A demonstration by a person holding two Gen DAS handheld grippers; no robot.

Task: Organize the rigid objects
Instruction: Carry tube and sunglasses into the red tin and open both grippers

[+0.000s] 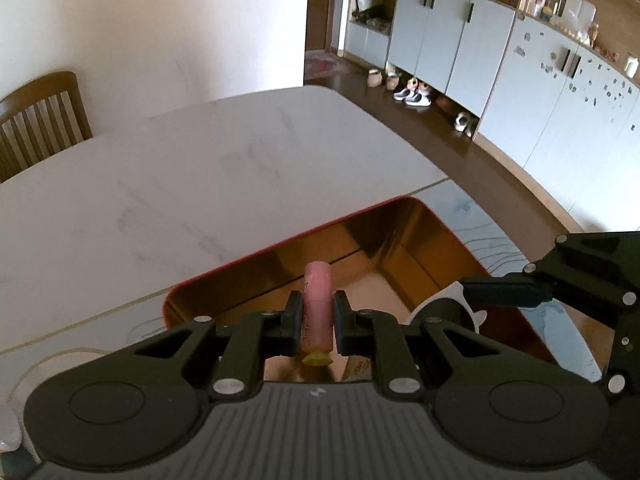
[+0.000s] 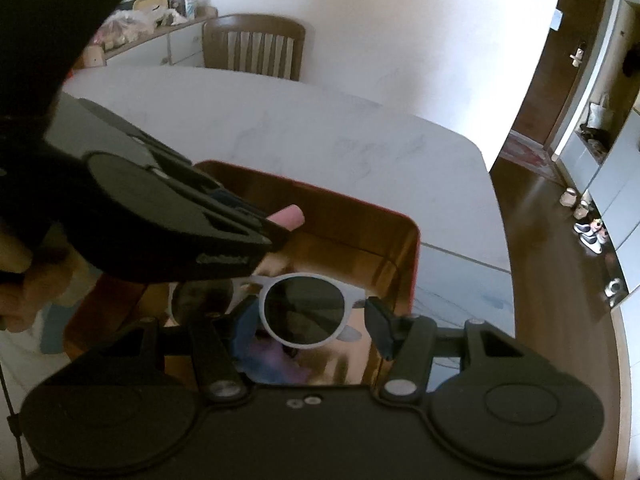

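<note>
Left gripper (image 1: 317, 316): fingers clamped on a small pink tube (image 1: 316, 304), yellow-capped at its near end, held lengthwise between the pads and projecting forward over the open tin (image 1: 400, 204).

Right gripper (image 2: 310, 312): fingers set about halfway apart and bearing on the white-framed sunglasses (image 2: 304, 310), one dark lens between them. The left pad is partly hidden behind the frame, so firmness of contact there cannot be confirmed, though the glasses appear carried, not lying loose.

Both grippers hang close together above the tin, a red-rimmed container with a gold reflective interior, standing on the white marbled table (image 1: 200, 168). Its contents are blurred by reflection; something bluish shows low in the right wrist view.

Assessment: the step in hand is deposit of both items into the tin. The next move calls for lowering each item clear of the other gripper before release, one at a time, given the crowding. A hand (image 2: 16, 300) shows at the left edge.
</note>
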